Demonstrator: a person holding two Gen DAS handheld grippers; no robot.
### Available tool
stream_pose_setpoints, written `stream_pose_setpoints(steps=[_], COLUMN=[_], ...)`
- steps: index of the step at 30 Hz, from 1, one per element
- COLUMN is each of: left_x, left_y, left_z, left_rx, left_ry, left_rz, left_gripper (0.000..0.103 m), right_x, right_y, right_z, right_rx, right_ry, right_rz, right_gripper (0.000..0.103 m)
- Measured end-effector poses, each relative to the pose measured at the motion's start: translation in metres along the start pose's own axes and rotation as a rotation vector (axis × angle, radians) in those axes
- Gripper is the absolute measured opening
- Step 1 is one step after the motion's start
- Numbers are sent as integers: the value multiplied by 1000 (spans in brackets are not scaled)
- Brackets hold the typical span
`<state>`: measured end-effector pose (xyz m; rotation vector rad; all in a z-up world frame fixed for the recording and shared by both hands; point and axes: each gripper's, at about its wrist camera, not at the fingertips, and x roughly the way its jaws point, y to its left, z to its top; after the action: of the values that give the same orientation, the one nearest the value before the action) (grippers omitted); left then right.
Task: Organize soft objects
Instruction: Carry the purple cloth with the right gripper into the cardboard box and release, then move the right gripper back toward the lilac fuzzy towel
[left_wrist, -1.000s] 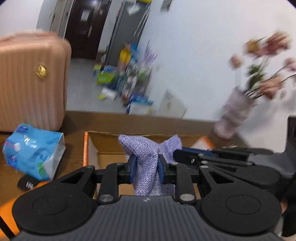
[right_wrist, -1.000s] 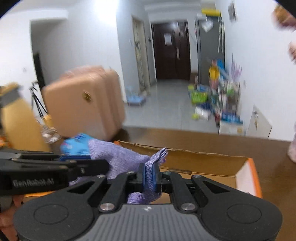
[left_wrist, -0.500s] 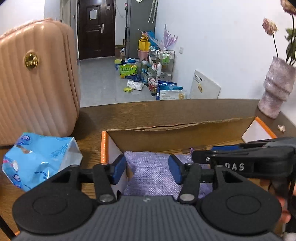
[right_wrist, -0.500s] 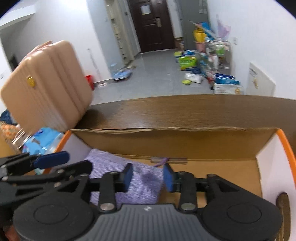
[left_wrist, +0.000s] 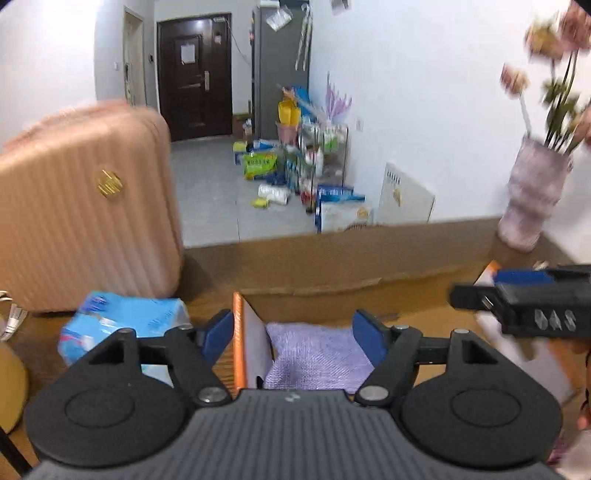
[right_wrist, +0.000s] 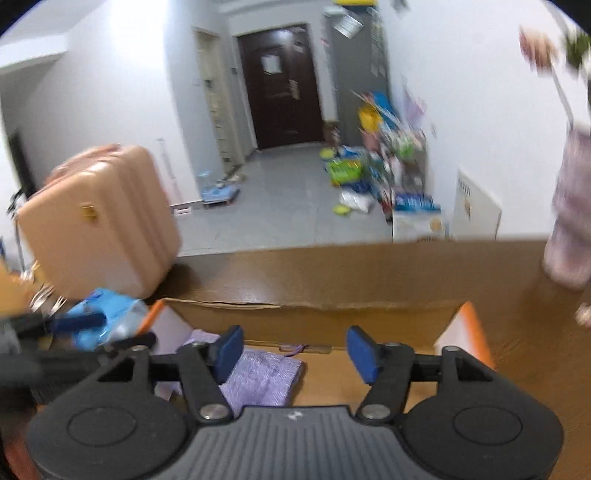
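Right wrist view shows the purple cloth (right_wrist: 258, 376) flat in the cardboard box (right_wrist: 306, 317); left wrist view adds a vase (left_wrist: 532, 199). Both jaws gape, empty.

You can read "DAS" in pale letters on the side of the right gripper (left_wrist: 524, 299), at 3 o'clock in your left wrist view. Print on the blue tissue pack (left_wrist: 122, 317) is too blurred.

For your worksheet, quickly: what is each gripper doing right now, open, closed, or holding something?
Left gripper: open, holding nothing; the purple cloth lies in the cardboard box below it.
Right gripper: open, holding nothing.
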<state>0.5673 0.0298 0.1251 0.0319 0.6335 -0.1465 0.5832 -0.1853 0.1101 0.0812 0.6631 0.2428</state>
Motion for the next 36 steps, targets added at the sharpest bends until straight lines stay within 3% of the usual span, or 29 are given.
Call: stream_pose_setpoints(steps=[4, 8, 11, 16, 20, 27, 32, 36], left_x=[-61, -110, -132, -162, -196, -245, -265, -286], left_y=[0, -7, -10, -10, -12, -17, -35, -41], left_z=[2, -14, -27, -51, -91, -181, -245, -289], left_rx=[-6, 8, 16, -20, -21, -31, 13, -25], left_ry=[-44, -80, -87, -110, -151, -200, -235, -252], left_rz=[8, 5, 24, 47, 44, -49, 43, 37], left_gripper=[80, 84, 84, 84, 85, 94, 96, 98], right_x=[-69, -119, -141, -180, -208, -255, -276, -287], right_y=[-16, -37, -46, -52, -38, 2, 23, 34], right_z=[-5, -27, -48, -77, -113, -205, -272, -321], right_rx=[-45, -56, -93, -73, -135, -244, -239, -175], right_ry=[-35, -59, -58, -104, -171, -320, -363, -363], right_rz=[-34, -81, -142, -135, -140, -156, -116, -94], right_gripper=[71, 85, 85, 85, 85, 96, 102, 103])
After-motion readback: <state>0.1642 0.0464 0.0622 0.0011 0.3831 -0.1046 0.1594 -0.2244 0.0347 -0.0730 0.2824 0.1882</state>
